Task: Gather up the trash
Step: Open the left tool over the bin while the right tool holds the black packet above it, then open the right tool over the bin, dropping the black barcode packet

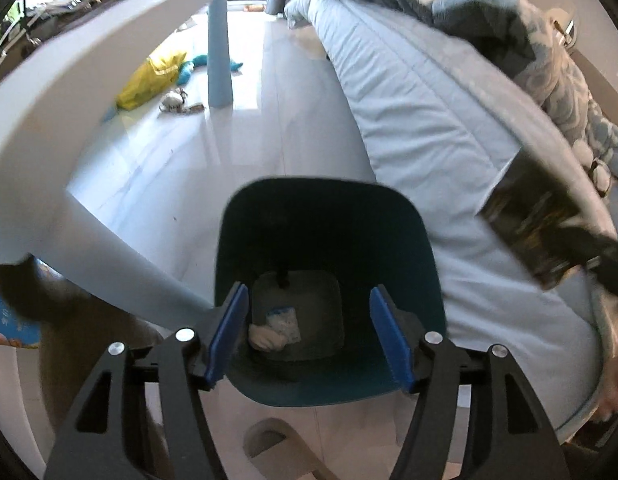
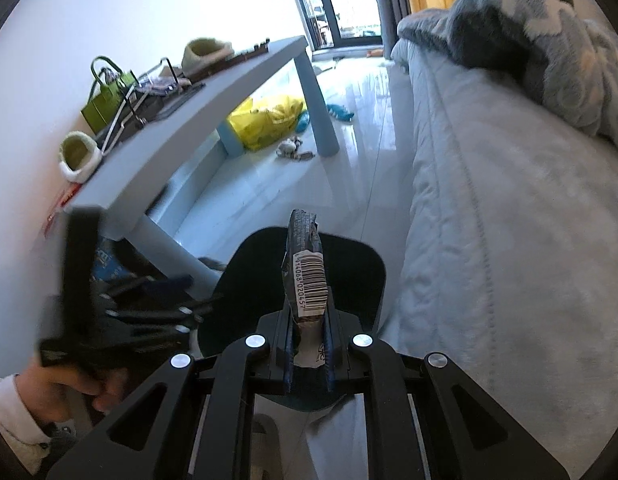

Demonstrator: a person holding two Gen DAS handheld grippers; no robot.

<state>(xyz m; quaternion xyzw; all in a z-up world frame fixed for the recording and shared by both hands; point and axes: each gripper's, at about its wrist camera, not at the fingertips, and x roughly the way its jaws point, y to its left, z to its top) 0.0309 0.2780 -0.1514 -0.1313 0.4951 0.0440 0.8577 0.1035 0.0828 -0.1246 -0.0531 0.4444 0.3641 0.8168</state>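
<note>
A dark teal trash bin (image 1: pixel 413 240) stands on the floor between the table and the bed. White crumpled trash (image 1: pixel 275 330) lies at its bottom. My left gripper (image 1: pixel 309 336) is open and empty, its blue pads straddling the bin's mouth from above. My right gripper (image 2: pixel 307 350) is shut on a dark snack wrapper (image 2: pixel 305 272) with a barcode, held upright over the bin (image 2: pixel 365 280). The same wrapper (image 1: pixel 529 220) shows blurred at the right of the left wrist view. The left gripper shows blurred at the left in the right wrist view (image 2: pixel 181 312).
A light blue table (image 2: pixel 213 92) with slippers and a green bag stands left. A yellow bag (image 2: pixel 269 120) and small items lie on the floor under it. A bed with a pale blue sheet (image 2: pixel 509 220) and a fluffy blanket fills the right.
</note>
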